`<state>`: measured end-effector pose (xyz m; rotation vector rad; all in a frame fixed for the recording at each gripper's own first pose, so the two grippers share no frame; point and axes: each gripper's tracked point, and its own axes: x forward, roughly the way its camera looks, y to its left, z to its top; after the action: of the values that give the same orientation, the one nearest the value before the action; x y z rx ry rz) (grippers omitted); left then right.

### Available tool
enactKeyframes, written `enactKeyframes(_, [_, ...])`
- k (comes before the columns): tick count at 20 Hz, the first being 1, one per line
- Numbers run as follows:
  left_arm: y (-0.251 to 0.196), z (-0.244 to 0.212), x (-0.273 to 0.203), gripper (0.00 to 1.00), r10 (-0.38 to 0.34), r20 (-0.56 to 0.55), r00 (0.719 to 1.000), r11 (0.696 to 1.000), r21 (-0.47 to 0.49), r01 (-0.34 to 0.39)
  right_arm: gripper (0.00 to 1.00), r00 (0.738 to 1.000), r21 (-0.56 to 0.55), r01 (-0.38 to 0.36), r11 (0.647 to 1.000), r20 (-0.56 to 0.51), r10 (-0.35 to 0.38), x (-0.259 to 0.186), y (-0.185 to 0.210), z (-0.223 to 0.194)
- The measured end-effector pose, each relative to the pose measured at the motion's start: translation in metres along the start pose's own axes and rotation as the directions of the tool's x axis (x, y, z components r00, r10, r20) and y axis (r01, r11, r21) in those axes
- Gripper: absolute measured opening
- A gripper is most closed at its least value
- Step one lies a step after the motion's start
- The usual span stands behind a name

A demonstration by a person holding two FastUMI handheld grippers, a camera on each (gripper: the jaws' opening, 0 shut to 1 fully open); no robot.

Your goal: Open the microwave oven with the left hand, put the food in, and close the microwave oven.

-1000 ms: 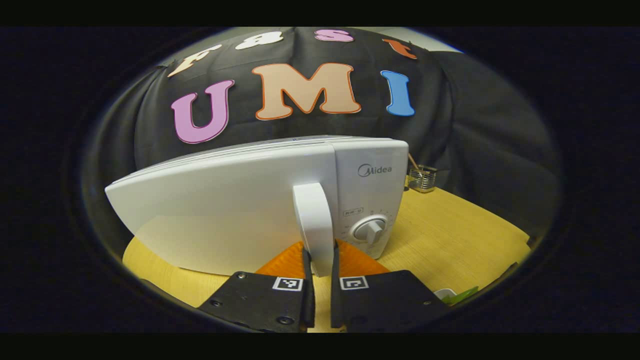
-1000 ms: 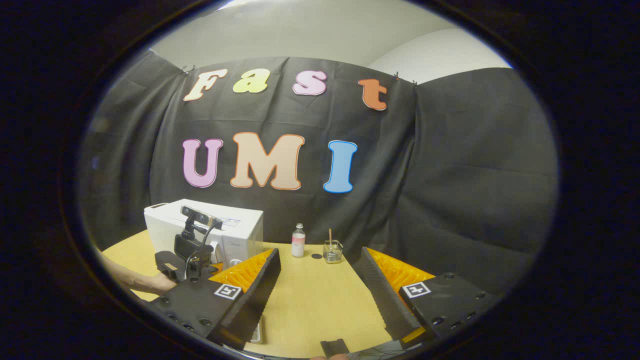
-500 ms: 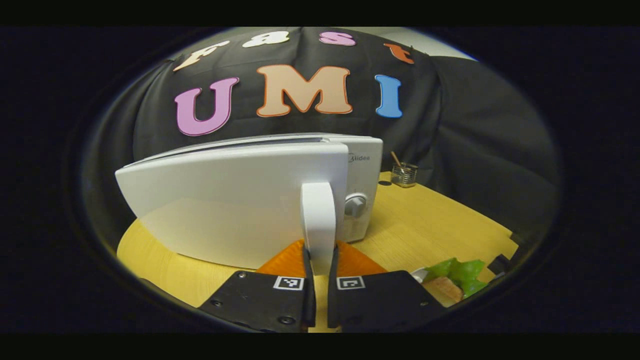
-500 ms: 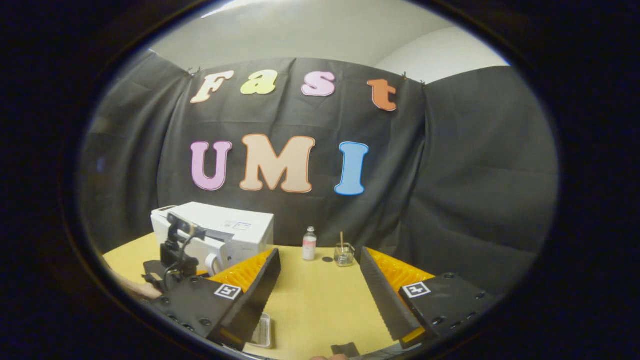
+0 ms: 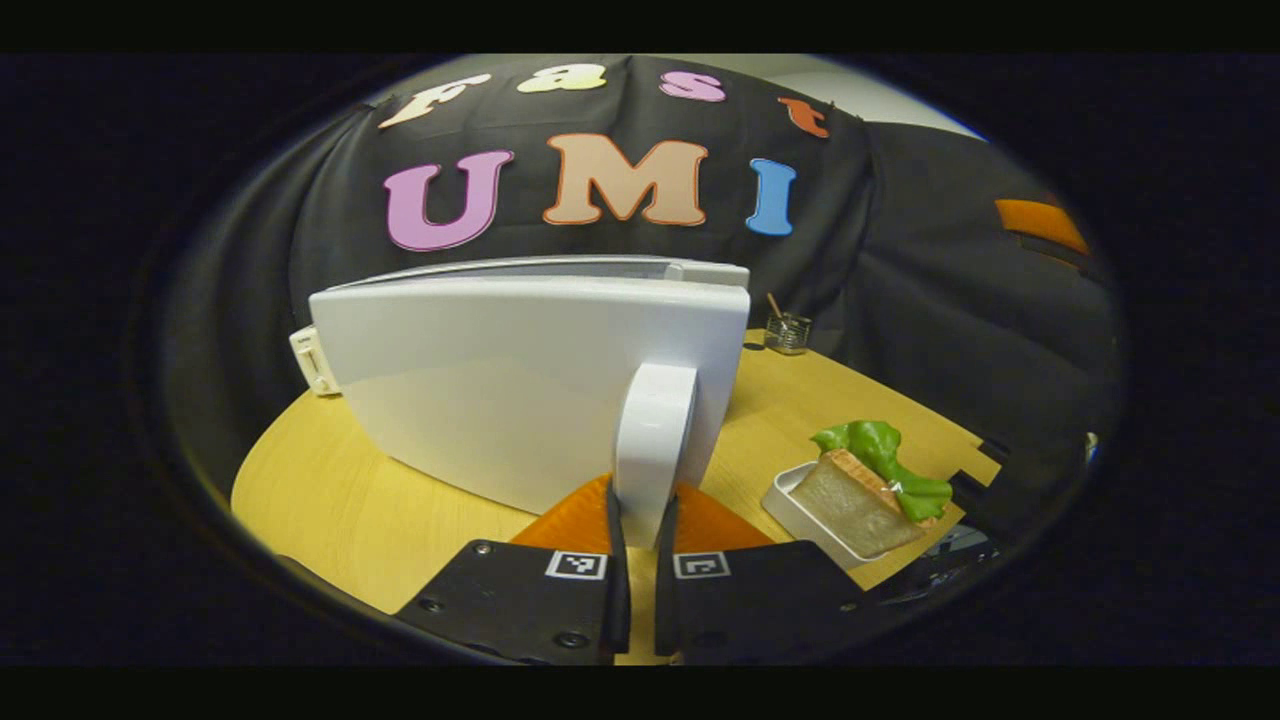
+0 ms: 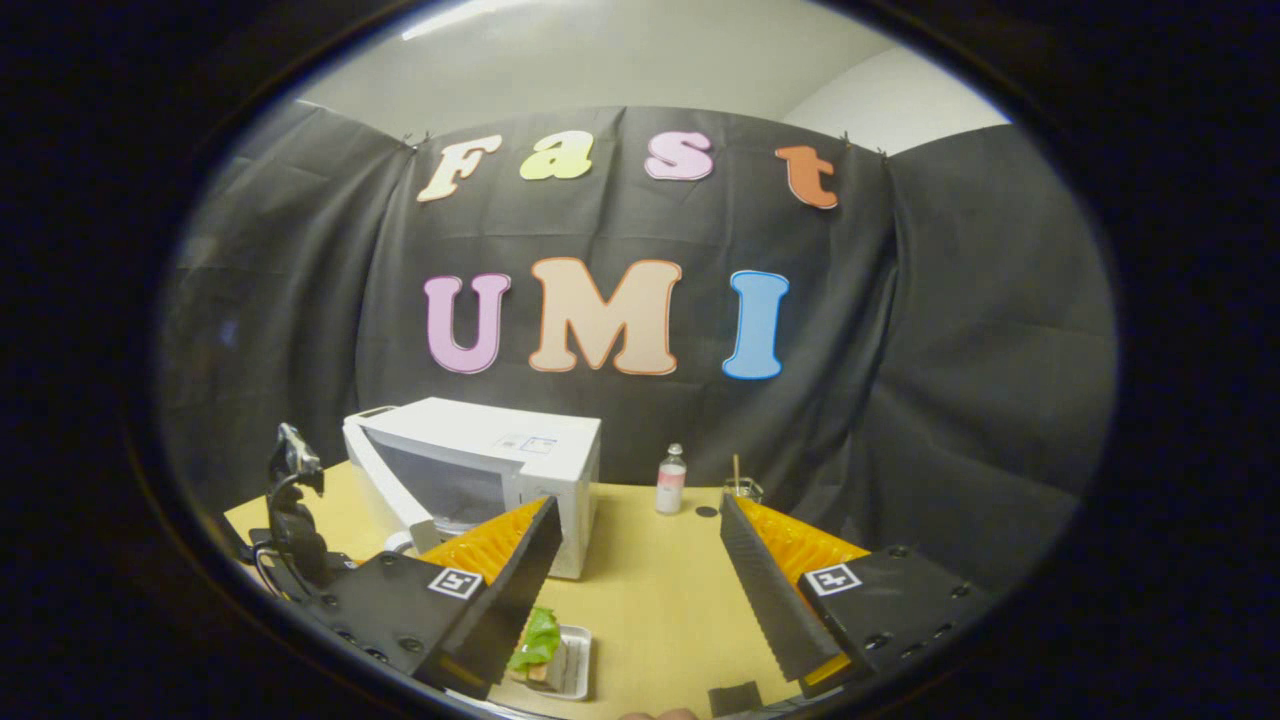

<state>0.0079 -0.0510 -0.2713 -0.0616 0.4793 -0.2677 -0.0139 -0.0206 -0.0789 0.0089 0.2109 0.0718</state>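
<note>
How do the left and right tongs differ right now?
The left tongs are shut on the microwave door handle; the right tongs are open and hold nothing. The left sit at the swung-out door; the right hover above the table.

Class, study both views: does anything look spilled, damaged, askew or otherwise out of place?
Nothing stands out. The white microwave oven has its door swung open as the task requires, and the sandwich with lettuce sits in its white tray on the wooden table.

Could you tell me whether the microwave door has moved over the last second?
Yes: the door has swung outward from the microwave body, exposing its cavity.
</note>
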Motion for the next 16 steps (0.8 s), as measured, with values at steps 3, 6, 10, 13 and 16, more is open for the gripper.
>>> enactKeyframes(3, [0.013,-0.011,-0.020,0.11,0.046,-0.020,0.999,0.998,-0.033,-0.047,0.97,0.999,0.001,-0.044,0.999,-0.014,0.044,0.003,0.017,-0.006])
enactKeyframes(6, [0.024,-0.018,-0.036,0.12,0.081,-0.020,0.997,0.996,-0.038,-0.081,0.97,0.996,-0.002,-0.083,0.997,-0.032,0.083,0.006,0.032,-0.015])
enactKeyframes(10, [0.042,-0.027,-0.055,0.12,0.129,-0.043,0.991,0.990,-0.053,-0.131,0.97,0.990,0.008,-0.125,0.992,-0.059,0.126,0.009,0.050,-0.031])
enactKeyframes(13, [0.058,-0.034,-0.072,0.11,0.175,-0.053,0.983,0.982,-0.060,-0.178,0.97,0.983,0.042,-0.152,0.988,-0.100,0.155,0.010,0.063,-0.051])
enactKeyframes(16, [0.072,-0.039,-0.085,0.11,0.209,-0.067,0.976,0.974,-0.075,-0.214,0.97,0.973,0.068,-0.157,0.985,-0.159,0.166,0.009,0.072,-0.077])
